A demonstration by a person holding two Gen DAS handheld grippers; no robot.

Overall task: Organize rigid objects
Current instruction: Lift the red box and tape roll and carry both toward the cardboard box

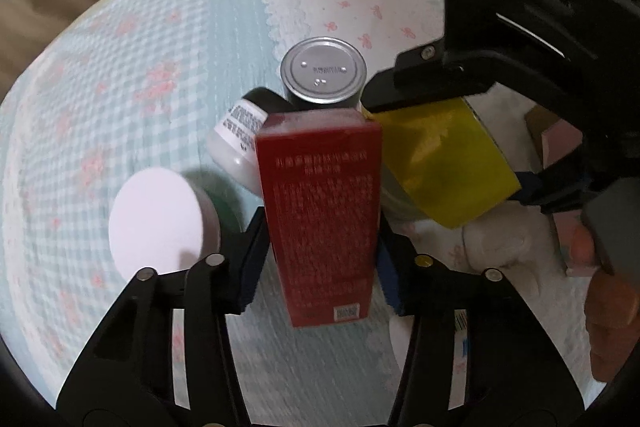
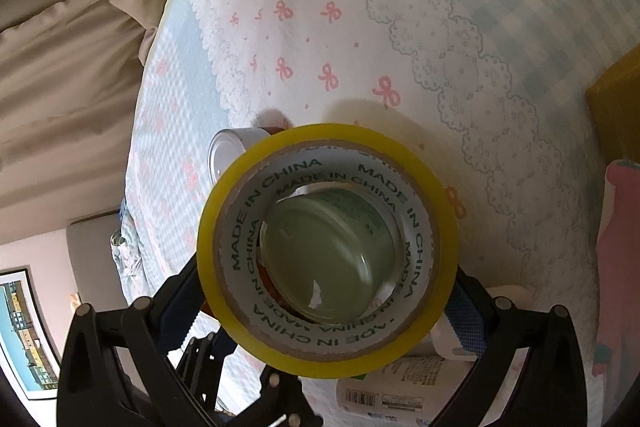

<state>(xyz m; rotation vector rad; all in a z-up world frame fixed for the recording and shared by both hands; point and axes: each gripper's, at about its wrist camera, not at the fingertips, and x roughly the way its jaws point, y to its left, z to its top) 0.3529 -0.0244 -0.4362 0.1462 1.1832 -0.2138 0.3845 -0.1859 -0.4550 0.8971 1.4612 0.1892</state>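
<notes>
My left gripper (image 1: 318, 247) is shut on a tall red box (image 1: 320, 211) with white print, held above the bed cover. Behind the box stand a silver-topped can (image 1: 323, 71) and a white jar with a black lid (image 1: 240, 143). A white-lidded round tub (image 1: 160, 223) sits to the left. My right gripper (image 2: 328, 291) is shut on a yellow tape roll (image 2: 328, 251), held over a pale green jar lid (image 2: 332, 259) seen through its hole. The tape (image 1: 444, 163) and right gripper also show in the left wrist view, at right. The can (image 2: 228, 155) peeks out behind the tape.
The bed cover (image 1: 120, 87) is blue check and white with pink bows. A beige pillow (image 2: 68, 87) lies at the far edge. A yellow box (image 2: 616, 107) and a pink item (image 2: 620, 247) sit at right. A white labelled bottle (image 2: 392, 387) lies under the right gripper.
</notes>
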